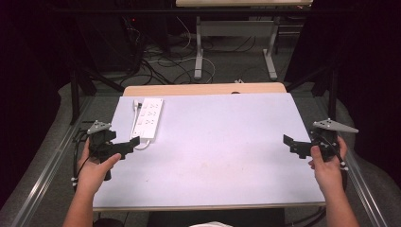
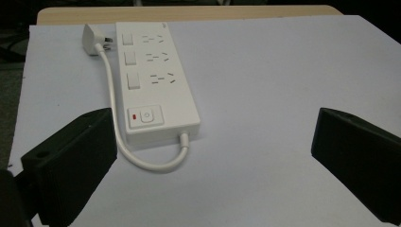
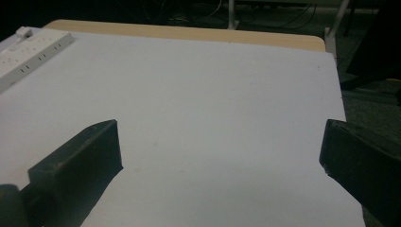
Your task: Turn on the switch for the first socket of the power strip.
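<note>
At counter's far-left corner: power strip (image 2: 153, 80), plug (image 2: 91, 38) beside it, cord (image 2: 142, 158) looped near left hand-held gripper (image 1: 128, 144), jaws spread, empty. Right hand-held gripper (image 1: 292, 143) likewise released, well apart. Risk: jaw snagging cord loop, dragging strip off edge.

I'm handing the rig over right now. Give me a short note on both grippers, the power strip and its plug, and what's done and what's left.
Left gripper: open, empty, just short of the power strip at the table's left.
Right gripper: open, empty, at the table's right edge.
Plug: loose beside the strip's far end, its cord looping round the near end.
Done: nothing gripped.
Left: probably grasping the strip or plug.
</note>
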Available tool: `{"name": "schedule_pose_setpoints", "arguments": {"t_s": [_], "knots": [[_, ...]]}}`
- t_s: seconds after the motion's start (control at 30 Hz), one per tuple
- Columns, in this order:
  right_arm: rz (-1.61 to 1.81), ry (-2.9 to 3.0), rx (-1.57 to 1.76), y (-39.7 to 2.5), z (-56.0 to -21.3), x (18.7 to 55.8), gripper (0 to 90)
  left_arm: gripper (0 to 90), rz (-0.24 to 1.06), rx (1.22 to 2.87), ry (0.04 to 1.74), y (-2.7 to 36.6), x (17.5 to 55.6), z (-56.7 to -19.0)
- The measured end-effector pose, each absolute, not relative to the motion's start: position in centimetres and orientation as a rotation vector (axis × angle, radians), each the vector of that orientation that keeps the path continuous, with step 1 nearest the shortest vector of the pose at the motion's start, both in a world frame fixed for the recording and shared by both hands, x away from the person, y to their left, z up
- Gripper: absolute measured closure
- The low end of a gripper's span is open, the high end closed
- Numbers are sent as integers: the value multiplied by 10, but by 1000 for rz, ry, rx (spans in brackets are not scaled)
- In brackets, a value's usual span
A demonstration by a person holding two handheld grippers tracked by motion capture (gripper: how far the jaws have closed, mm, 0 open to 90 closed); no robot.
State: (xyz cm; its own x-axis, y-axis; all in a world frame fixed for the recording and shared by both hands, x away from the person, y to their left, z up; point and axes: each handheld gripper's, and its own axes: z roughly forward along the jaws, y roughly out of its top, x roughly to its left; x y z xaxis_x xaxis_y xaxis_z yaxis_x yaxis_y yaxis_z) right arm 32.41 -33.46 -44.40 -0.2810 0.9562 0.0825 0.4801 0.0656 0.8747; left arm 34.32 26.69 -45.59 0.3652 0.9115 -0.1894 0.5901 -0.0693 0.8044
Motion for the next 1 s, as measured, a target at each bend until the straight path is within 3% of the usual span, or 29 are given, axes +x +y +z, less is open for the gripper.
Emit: {"name": "schedule_pose_setpoints", "arguments": {"t_s": [1.0], "knots": [[1128,1892,1394,-310,-462,323,0,79,505,1731,1329,275,342,-444]]}}
